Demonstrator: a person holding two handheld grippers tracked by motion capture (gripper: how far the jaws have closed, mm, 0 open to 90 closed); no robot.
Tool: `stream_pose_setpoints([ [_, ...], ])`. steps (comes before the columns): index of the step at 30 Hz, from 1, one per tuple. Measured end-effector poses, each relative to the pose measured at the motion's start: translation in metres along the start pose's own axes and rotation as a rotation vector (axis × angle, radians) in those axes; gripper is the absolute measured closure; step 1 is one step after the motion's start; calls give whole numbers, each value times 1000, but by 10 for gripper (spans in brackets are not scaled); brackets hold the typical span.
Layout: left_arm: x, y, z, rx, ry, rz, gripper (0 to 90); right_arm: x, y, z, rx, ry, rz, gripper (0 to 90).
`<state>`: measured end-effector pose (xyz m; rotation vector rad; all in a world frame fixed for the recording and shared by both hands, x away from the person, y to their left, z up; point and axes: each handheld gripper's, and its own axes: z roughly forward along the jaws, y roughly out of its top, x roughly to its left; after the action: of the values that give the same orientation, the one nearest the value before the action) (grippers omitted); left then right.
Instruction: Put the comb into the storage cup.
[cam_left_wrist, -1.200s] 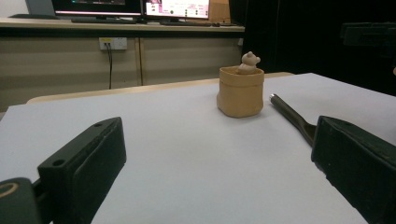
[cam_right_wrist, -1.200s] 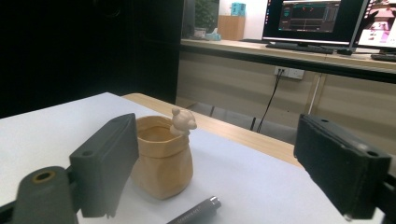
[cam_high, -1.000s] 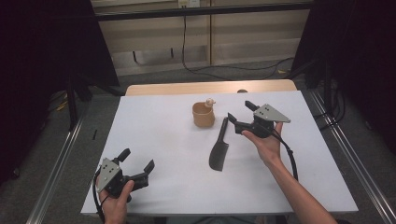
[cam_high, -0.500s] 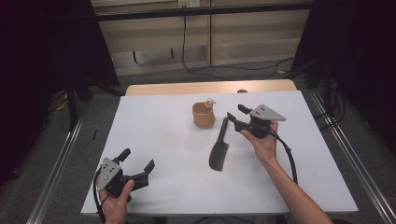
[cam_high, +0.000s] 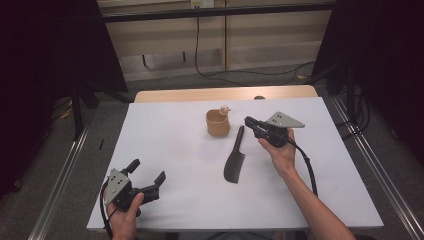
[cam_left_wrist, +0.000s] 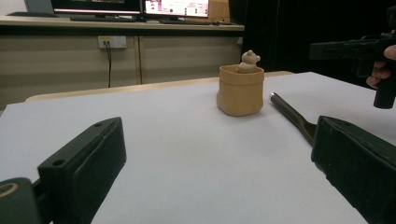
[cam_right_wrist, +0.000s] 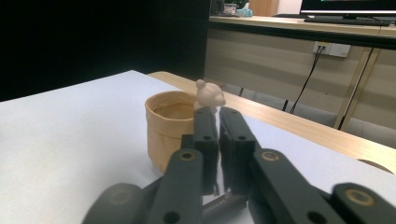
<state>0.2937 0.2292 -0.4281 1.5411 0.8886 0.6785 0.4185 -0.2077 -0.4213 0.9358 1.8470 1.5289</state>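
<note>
Two sets of tongs are at work over the white worktop (cam_high: 170, 150): the right tongs (cam_high: 248, 121) hover just above the handle end of the dark cleaver-shaped knife (cam_high: 235, 159), which lies flat near the middle of the worktop, handle toward the tan cup with a small bear figure on its rim (cam_high: 218, 123). Their jaws have just been closing and now stand pressed together with nothing between them — the knife handle (cam_right_wrist: 224, 201) shows below them, not gripped. To take the knife well, I judge they should spread again, drop lower so the handle sits between the pads, and close squarely across it, keeping clear of the cup just beside. The left tongs (cam_high: 147, 176) rest spread wide at the near left corner, well apart from the knife. No brand, label or readable writing shows on any object; the distant screens are too small to read.
</note>
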Motion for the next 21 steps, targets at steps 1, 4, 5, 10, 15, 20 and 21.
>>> stream_pose_setpoints([
  [1,0,0,0,0,-1,-1,32,-1,0,1,-2,5,4,899],
  [4,0,0,0,-1,0,-2,32,-3,1,3,18,0,15,900],
  [5,0,0,0,0,1,-1,32,-4,2,5,33,3,20,900],
  [10,1,0,-1,-1,1,0,32,-9,7,14,117,33,35,900],
  [15,0,0,0,1,-3,-2,32,-14,7,23,206,56,63,900],
  [20,1,0,-1,0,-1,3,32,-21,14,32,304,63,68,900],
  [21,1,0,-1,0,-1,3,32,-21,14,32,304,63,68,900],
])
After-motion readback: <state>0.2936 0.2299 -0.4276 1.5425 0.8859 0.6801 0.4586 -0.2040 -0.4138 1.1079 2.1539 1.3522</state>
